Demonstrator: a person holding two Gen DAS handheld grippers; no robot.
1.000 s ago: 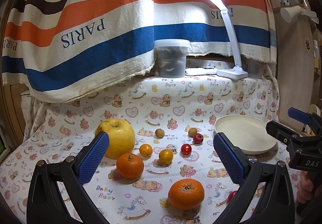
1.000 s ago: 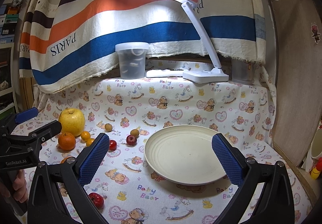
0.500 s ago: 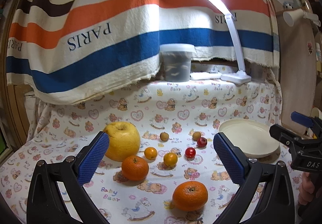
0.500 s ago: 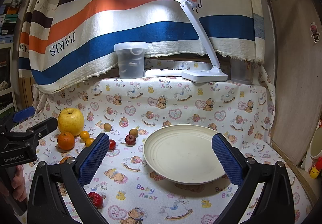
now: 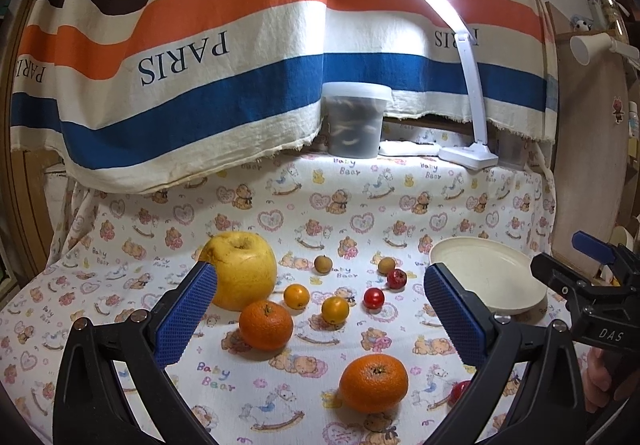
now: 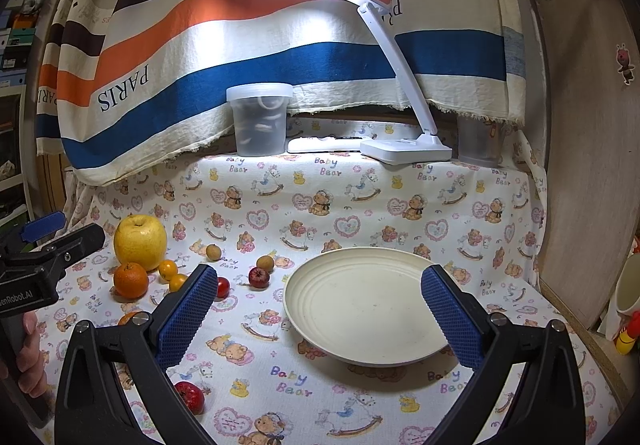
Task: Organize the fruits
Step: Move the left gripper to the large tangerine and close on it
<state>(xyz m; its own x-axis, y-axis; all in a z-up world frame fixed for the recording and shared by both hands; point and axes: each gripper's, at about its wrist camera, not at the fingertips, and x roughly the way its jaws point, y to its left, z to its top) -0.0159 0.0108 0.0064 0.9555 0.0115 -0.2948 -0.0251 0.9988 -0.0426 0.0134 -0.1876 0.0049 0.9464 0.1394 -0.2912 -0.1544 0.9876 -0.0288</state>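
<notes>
Left gripper (image 5: 320, 309): jaws spread wide, nothing between the blue textured pads (image 5: 186, 315). Both black fingers extend forward and level, raised above the table. In the right wrist view the left gripper's body appears at the left edge, blue-tipped finger pointing right, with a hand (image 6: 28, 357) wrapped around its handle.

Right gripper (image 6: 318, 311): jaws likewise spread wide, pads (image 6: 452, 319) bare, no contact with anything. In the left wrist view its body enters from the right edge, fingers pointing left, and a hand (image 5: 600, 377) grips the handle below.
</notes>
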